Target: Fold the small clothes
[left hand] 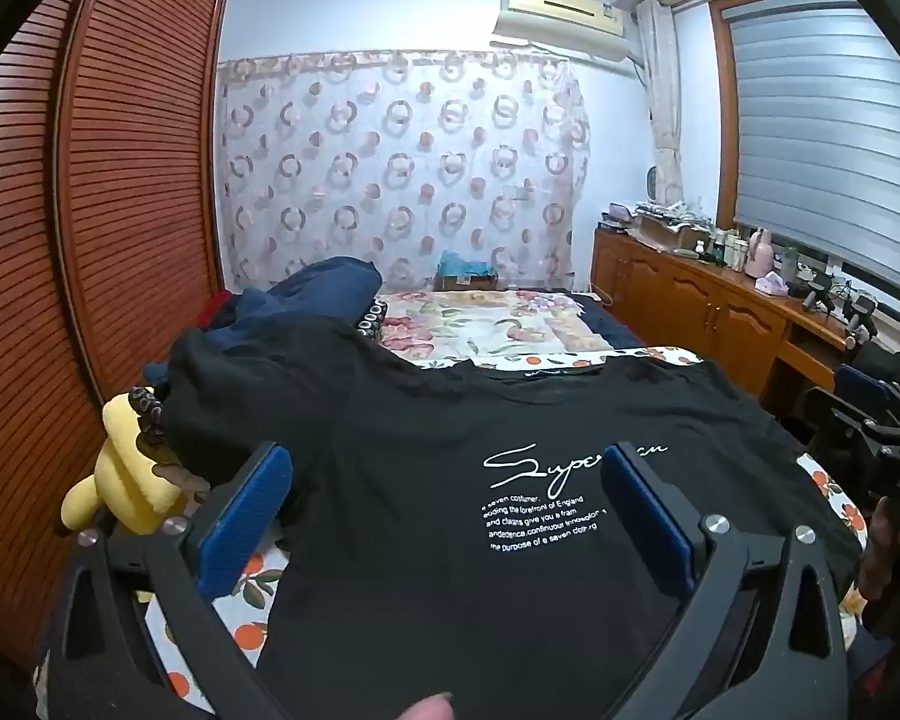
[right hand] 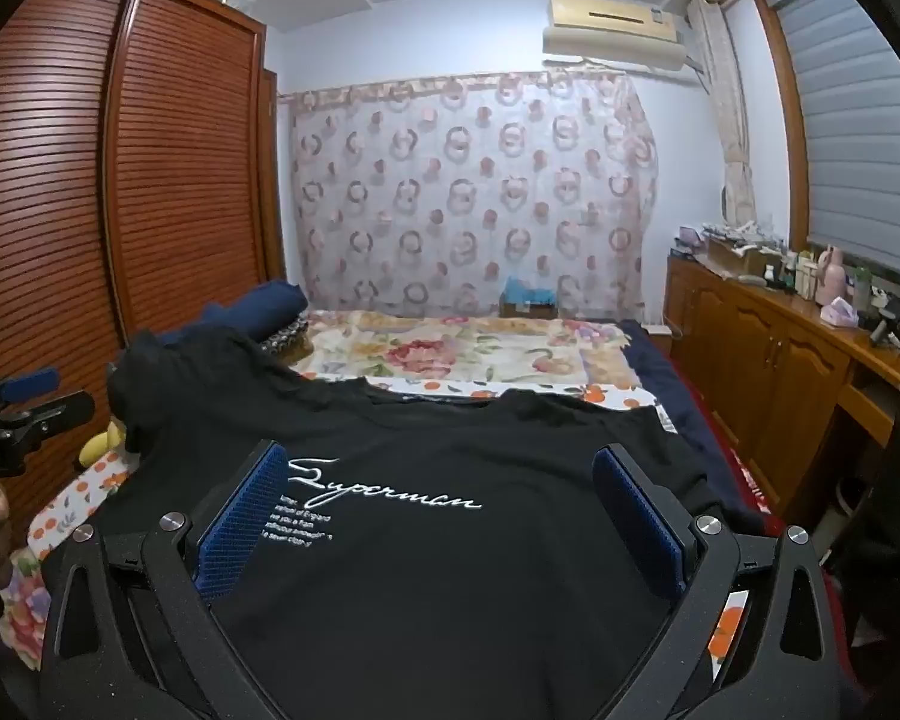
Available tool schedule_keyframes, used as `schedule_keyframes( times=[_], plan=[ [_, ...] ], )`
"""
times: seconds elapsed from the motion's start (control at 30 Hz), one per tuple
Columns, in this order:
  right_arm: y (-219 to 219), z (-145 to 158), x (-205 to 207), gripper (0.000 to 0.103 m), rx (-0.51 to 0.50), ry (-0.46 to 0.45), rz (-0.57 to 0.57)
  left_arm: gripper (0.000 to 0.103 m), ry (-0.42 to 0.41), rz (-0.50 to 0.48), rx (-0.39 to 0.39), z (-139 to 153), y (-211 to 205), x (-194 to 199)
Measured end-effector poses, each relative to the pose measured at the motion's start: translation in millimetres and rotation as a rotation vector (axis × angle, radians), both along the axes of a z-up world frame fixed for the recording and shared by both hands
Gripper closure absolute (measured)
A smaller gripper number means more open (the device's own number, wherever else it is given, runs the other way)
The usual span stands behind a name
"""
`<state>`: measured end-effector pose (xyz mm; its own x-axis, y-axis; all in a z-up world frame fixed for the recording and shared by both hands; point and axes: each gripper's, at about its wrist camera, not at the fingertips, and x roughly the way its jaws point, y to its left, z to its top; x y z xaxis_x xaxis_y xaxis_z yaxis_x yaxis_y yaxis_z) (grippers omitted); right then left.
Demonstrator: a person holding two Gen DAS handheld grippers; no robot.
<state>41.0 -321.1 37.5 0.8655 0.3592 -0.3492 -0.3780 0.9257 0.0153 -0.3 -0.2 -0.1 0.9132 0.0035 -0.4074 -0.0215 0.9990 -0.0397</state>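
A black T-shirt [left hand: 450, 420] with white "Superman" script lies spread front-up on the bed, collar at the far side; it also fills the right wrist view [right hand: 426, 456]. Its left sleeve is bunched up over a pile of clothes. My left gripper [left hand: 444, 492] is open, its blue pads wide apart, hovering over the shirt's lower left part. My right gripper [right hand: 438, 498] is open too, hovering over the shirt's lower right part. Neither holds any cloth. The right gripper shows at the right edge of the left wrist view [left hand: 870, 438], and the left gripper at the left edge of the right wrist view [right hand: 24, 402].
The bed [right hand: 480, 342] has floral and orange-print covers. A pile of dark blue clothes [left hand: 324, 288] and a yellow plush toy [left hand: 126, 480] lie at the left. A slatted wooden wardrobe [left hand: 90, 180] stands left; a cluttered wooden cabinet [left hand: 720, 300] stands right.
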Motion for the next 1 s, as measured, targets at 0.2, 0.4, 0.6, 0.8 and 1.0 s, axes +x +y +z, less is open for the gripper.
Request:
schedule_keyframes(
  times=[0.2, 0.4, 0.6, 0.8, 1.0],
  plan=[
    [0, 0, -1, 0.000, -0.003, 0.001, 0.000, 0.000, 0.007, -0.001, -0.002, 0, 0, 0],
    [-2, 0, -1, 0.000, 0.008, 0.004, 0.001, 0.000, -0.002, -0.003, 0.005, 1, 1, 0],
    [-1, 1, -2, 0.000, 0.007, 0.002, 0.001, 0.000, -0.002, -0.004, 0.004, 4, -1, -3],
    [0, 1, -1, 0.000, 0.006, 0.005, 0.002, 0.000, -0.008, -0.004, 0.013, 9, -7, -9],
    [-1, 1, -2, 0.000, 0.009, 0.002, 0.000, 0.000, -0.009, -0.005, 0.017, 10, -7, -10]
  ],
)
